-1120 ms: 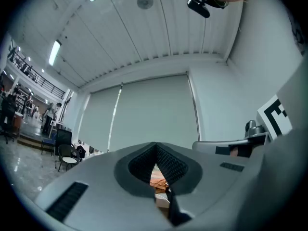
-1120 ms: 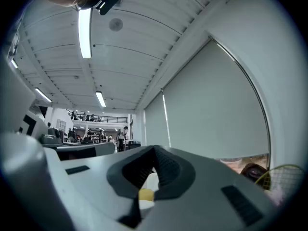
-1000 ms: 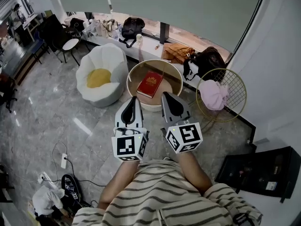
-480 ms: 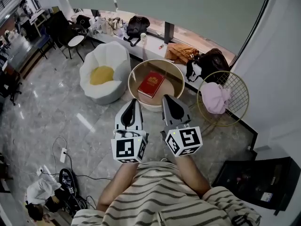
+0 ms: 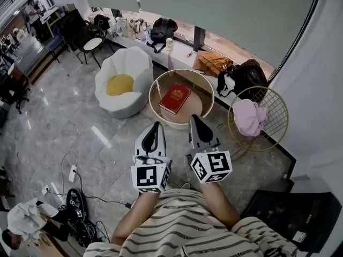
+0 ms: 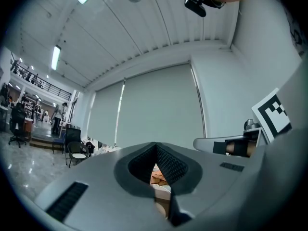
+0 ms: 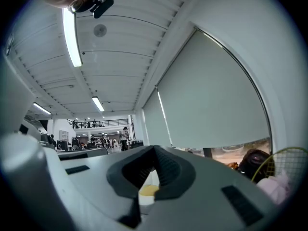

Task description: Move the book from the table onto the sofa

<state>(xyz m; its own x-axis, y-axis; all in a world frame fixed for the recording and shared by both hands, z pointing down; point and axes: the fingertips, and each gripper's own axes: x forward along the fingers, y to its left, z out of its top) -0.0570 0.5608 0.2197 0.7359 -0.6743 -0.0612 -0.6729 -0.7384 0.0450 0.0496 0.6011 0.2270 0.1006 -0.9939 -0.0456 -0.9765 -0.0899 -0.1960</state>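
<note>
Approach stage imo, nothing grabbed yet. The left claw [image 5: 156, 125] and right claw [image 5: 194, 118] are both pinched together with nothing in them, side by side and well short of the round, rimmed wooden bench [image 5: 208, 88]. The red book with gold print [image 5: 174, 98] lies flat inside that rim, alone. Next up: get closer, open a claw, pinch a book edge, then carry it left to the white petal-shaped sofa [image 5: 128, 66], which holds just a yellow cushion [image 5: 120, 84].

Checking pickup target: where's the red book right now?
Head view, upper centre: the red book lies on the round table, just right of the white sofa in that view.
</note>
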